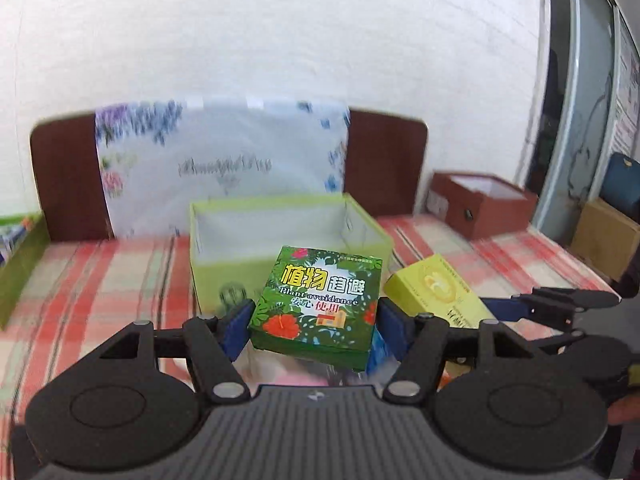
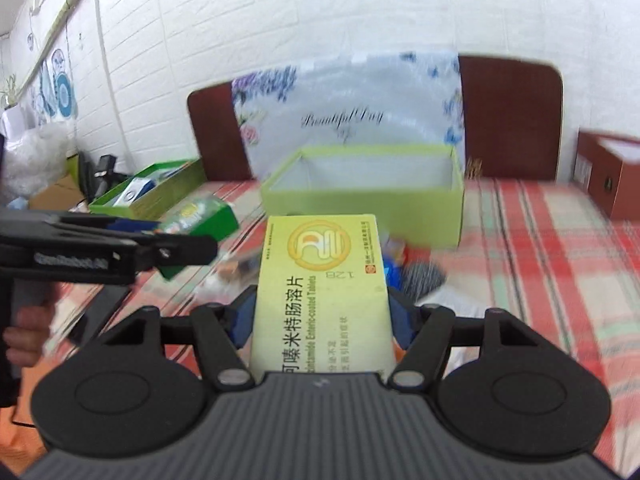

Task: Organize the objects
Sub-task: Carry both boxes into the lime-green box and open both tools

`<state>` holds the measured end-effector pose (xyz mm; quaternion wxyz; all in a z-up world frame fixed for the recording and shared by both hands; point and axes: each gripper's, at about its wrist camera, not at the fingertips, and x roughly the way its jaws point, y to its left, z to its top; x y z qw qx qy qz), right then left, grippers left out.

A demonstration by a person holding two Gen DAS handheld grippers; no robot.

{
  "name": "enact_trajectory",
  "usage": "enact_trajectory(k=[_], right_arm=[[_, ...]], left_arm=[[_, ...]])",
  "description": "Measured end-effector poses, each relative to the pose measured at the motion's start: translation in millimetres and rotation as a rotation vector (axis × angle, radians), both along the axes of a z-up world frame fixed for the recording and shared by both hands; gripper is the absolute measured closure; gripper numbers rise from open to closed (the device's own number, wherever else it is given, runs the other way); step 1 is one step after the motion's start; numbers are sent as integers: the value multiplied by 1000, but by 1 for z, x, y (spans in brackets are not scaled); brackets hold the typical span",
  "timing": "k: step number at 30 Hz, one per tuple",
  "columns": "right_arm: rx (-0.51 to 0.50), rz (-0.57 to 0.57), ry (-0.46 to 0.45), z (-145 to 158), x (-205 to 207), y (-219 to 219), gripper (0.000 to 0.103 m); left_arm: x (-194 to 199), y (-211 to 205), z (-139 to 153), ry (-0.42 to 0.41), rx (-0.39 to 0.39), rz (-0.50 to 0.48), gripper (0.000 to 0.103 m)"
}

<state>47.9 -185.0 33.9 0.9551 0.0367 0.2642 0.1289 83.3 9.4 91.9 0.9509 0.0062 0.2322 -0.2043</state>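
Note:
My left gripper (image 1: pixel 314 322) is shut on a green box with a leaf and flower print (image 1: pixel 318 304), held above the checked cloth. My right gripper (image 2: pixel 322 320) is shut on a pale yellow tablet box (image 2: pixel 322 280), also lifted. The yellow box (image 1: pixel 440 292) and the right gripper's black fingers (image 1: pixel 568 304) show to the right in the left wrist view. In the right wrist view the green box (image 2: pixel 200 216) and the left gripper's fingers (image 2: pixel 176 246) appear at the left. An open light-green box (image 1: pixel 288 236) (image 2: pixel 360 204) with a white lining stands just beyond both held boxes.
A red checked cloth (image 2: pixel 540 248) covers the surface. A brown box (image 1: pixel 480 204) sits at the right, a flat green tray (image 2: pixel 148 192) with items at the left. A floral bag (image 2: pixel 348 112) leans on a dark headboard (image 2: pixel 512 116). Small loose items (image 2: pixel 420 272) lie under the grippers.

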Motion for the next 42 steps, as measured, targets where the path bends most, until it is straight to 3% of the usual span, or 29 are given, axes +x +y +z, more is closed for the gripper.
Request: enact_trajectory(k=[8,13,16,19,22,30,31,33,34,35,37,42], right_arm=[[-83,-55,-73,24,112,10,38],[-51,-99,-2,16,193,10,38],[-49,-124,38,4,232,9,38],[-41,-148,69,-13,262,8,38],[-27,-164,86,-27,285,8,38],[-51,-169,160,-64,320,14,38],[-57,-162,171,-68,322,15,37],[-67,-144,198,-75,326,17,37],[-73,-138,209,-77,327,18,33],[-79,-135,209,-78,327,19,19],[-91,-142,188,-76,325,20,6],[-138,-141,125,-56,310,18,0]], left_arm=[[92,-11,24,-9,-48,115,34],[157,-13,7,18,6,181,34],[189,-8,-9,46,-7,205,35],[215,-6,-21,74,-30,195,39],[230,-11,-29,74,6,193,39],[252,-4,-57,118,-10,197,38],[253,-2,-59,124,-20,199,36],[254,3,-61,133,-51,209,20],[253,5,-60,132,-61,221,17],[252,7,-59,128,-68,233,14],[249,10,-54,125,-73,248,13],[229,19,-32,110,-97,267,12]])
